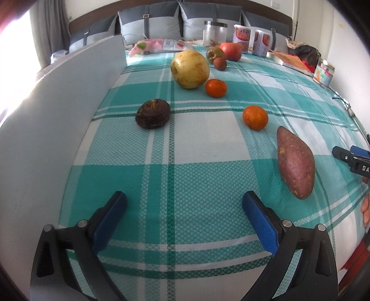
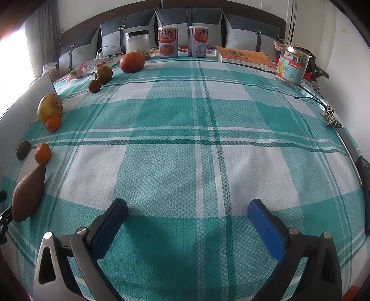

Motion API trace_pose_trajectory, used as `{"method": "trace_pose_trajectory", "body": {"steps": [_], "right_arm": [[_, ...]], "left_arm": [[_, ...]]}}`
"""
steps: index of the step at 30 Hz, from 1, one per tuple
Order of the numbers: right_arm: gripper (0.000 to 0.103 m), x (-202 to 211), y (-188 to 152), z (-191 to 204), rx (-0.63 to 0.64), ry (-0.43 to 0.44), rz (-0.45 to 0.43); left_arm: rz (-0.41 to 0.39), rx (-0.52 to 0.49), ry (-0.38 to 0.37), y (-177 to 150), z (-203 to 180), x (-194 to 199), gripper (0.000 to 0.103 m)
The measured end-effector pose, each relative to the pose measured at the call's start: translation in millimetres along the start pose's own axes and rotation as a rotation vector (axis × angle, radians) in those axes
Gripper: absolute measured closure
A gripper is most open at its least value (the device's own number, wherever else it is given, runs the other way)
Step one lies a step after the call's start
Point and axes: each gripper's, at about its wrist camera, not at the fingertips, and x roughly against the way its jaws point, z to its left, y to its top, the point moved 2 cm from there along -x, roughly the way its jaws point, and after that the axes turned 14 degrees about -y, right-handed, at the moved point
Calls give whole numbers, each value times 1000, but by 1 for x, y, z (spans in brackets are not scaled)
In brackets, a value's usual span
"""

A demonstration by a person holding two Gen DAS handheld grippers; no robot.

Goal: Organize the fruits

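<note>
Produce lies in a loose line on a teal checked cloth (image 1: 185,143). In the left wrist view: a sweet potato (image 1: 294,162), two tangerines (image 1: 255,117) (image 1: 216,87), a dark water chestnut (image 1: 153,113), a big yellow pear (image 1: 190,69), a small brown fruit (image 1: 220,63), a green-red fruit (image 1: 215,53) and a red apple (image 1: 230,51). My left gripper (image 1: 184,199) is open and empty over the near cloth. My right gripper (image 2: 187,206) is open and empty; its tip shows at the left view's right edge (image 1: 351,158). The right view shows the sweet potato (image 2: 29,192) far left.
A white board (image 1: 57,111) stands along the left edge. At the back are pillows (image 2: 189,20), a glass jar (image 2: 136,41), two cans (image 2: 168,41) (image 2: 198,41), a book (image 2: 245,56) and a labelled jar (image 2: 292,67). A snack bag (image 1: 159,45) lies behind the pear.
</note>
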Motion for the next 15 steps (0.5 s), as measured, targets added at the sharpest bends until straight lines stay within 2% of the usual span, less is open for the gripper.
{"method": "trace_pose_trajectory", "body": {"steps": [10,13,15], "right_arm": [[0,1,0,0,5,-2,3],[0,-5,17,-2,8,-5,49],[0,-12,37,-8,-46,-23,53]], "left_arm": [[-8,-6,4,-1,-1,0,1],[-9,-5,5,-1,-1,0,1],[-8,-6,4,-1,-1,0,1]]}}
